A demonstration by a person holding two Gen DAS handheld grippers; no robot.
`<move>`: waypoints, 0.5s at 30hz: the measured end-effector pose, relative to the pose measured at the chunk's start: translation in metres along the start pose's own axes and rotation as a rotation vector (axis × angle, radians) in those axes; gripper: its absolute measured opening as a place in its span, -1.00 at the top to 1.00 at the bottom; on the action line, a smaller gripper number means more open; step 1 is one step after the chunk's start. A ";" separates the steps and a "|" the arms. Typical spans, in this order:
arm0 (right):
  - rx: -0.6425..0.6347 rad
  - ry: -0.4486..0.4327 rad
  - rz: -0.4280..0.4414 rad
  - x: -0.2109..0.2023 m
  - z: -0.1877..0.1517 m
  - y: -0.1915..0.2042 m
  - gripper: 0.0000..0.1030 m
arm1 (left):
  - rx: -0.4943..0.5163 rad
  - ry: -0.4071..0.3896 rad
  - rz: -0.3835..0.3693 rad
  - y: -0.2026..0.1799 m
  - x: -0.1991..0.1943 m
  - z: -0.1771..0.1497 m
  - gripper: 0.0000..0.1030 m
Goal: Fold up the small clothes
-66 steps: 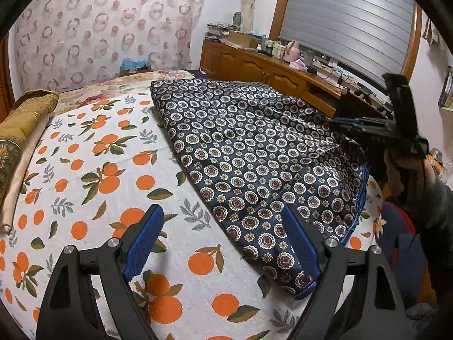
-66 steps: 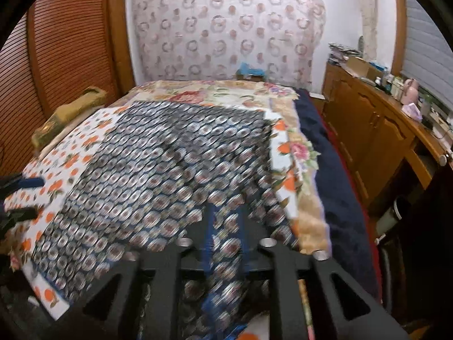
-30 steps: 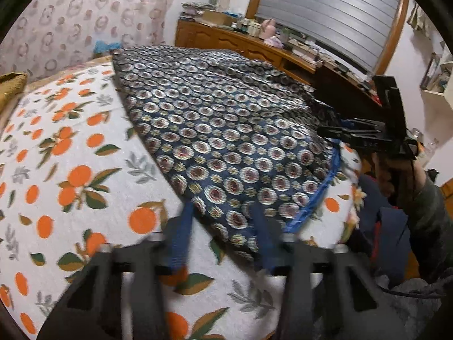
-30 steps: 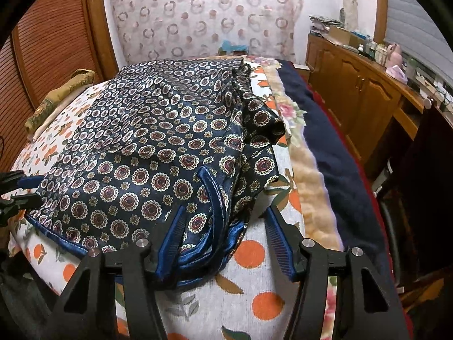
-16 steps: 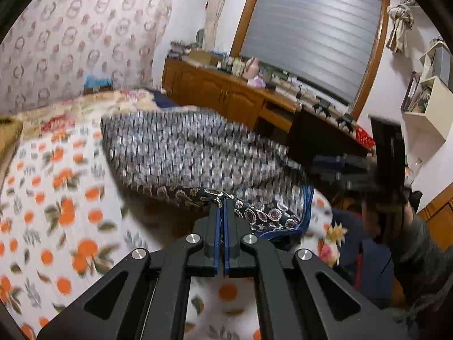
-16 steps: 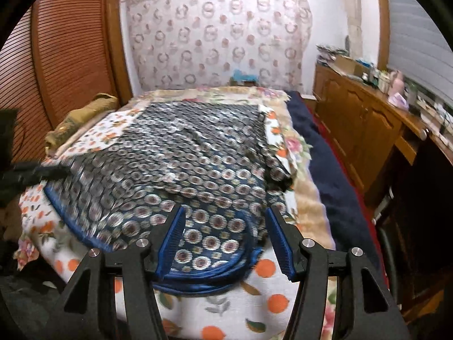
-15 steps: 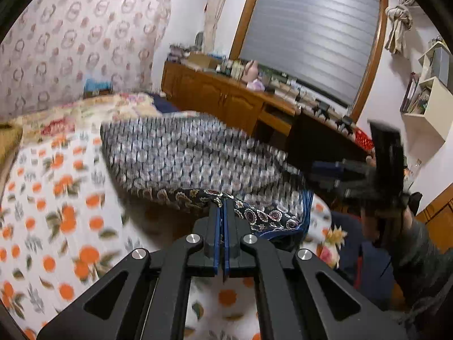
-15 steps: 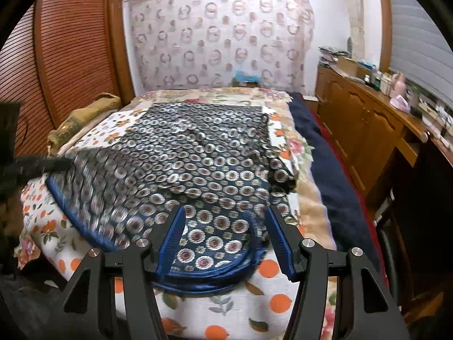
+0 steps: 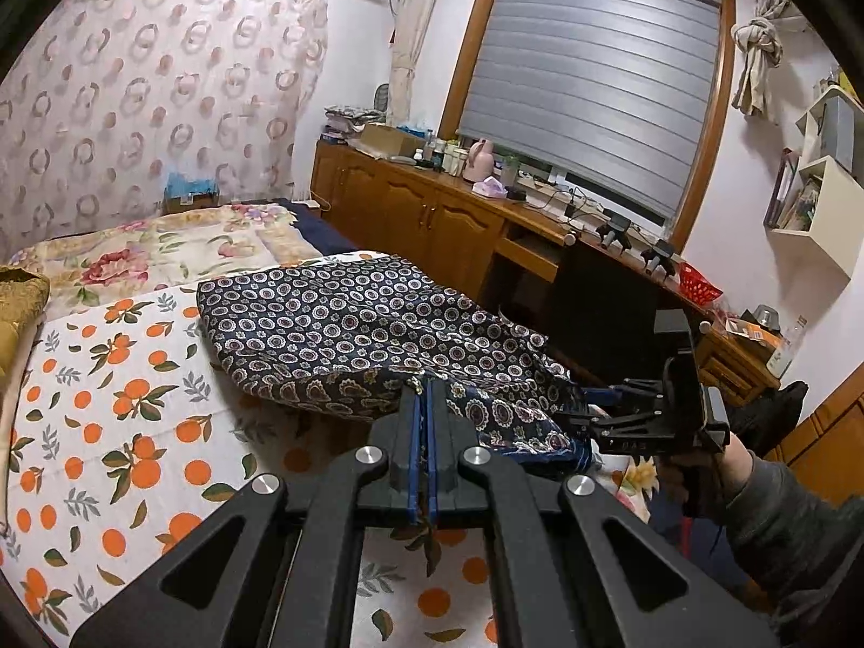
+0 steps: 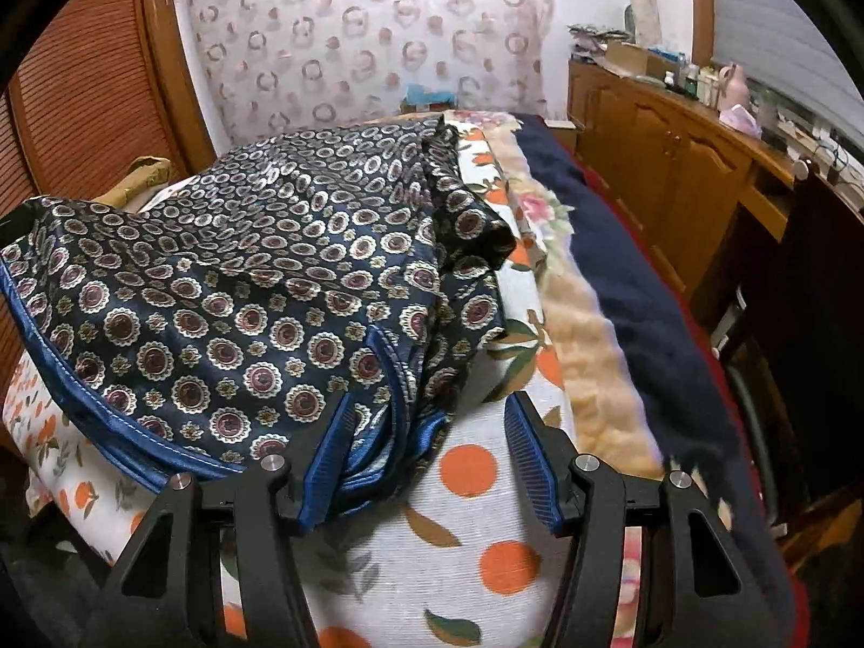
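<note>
A dark blue garment (image 9: 345, 335) with round medallion print and a bright blue hem lies on the bed with the orange-print sheet (image 9: 108, 421). My left gripper (image 9: 424, 397) is shut on the garment's near edge and holds it lifted off the sheet. In the right wrist view the garment (image 10: 243, 291) fills the left half. My right gripper (image 10: 429, 448) is open, its left finger (image 10: 329, 453) against the blue hem (image 10: 378, 464), its right finger over the sheet (image 10: 464, 534). The right gripper also shows in the left wrist view (image 9: 588, 416) at the garment's far corner.
A wooden cabinet (image 9: 432, 216) with clutter runs along the right wall under a shuttered window. A dark blanket (image 10: 637, 291) lies along the bed's right side. A gold cushion (image 9: 16, 297) sits at the left. A patterned curtain (image 9: 135, 124) hangs behind the bed.
The left gripper closed on the garment's near edge and lifted it. The right gripper opened, let go of the hem, and now sits low against it.
</note>
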State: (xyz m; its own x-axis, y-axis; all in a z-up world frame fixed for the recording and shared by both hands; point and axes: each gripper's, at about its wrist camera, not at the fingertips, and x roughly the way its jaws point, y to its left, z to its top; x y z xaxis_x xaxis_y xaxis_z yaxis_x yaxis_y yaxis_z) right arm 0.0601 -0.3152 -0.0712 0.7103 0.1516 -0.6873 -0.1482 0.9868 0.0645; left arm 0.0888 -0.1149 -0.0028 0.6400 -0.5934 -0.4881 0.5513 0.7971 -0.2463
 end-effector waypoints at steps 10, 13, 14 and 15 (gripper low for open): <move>-0.072 -0.027 0.038 -0.002 0.008 0.014 0.90 | -0.002 -0.004 0.013 0.005 0.002 0.004 0.95; -0.060 -0.099 0.079 -0.018 0.018 0.006 0.91 | -0.020 -0.018 0.025 0.017 0.003 0.014 0.95; -0.055 -0.130 0.084 -0.026 0.026 0.004 0.91 | -0.029 -0.023 0.027 0.021 0.004 0.018 0.95; -0.050 -0.159 0.095 -0.033 0.034 0.002 0.91 | -0.041 -0.028 0.030 0.028 0.006 0.024 0.95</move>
State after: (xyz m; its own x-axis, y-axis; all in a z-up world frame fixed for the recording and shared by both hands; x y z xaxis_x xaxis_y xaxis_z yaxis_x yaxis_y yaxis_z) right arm 0.0593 -0.3164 -0.0238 0.7905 0.2548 -0.5570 -0.2512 0.9642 0.0846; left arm 0.1212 -0.0993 0.0075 0.6711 -0.5712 -0.4726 0.5094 0.8184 -0.2658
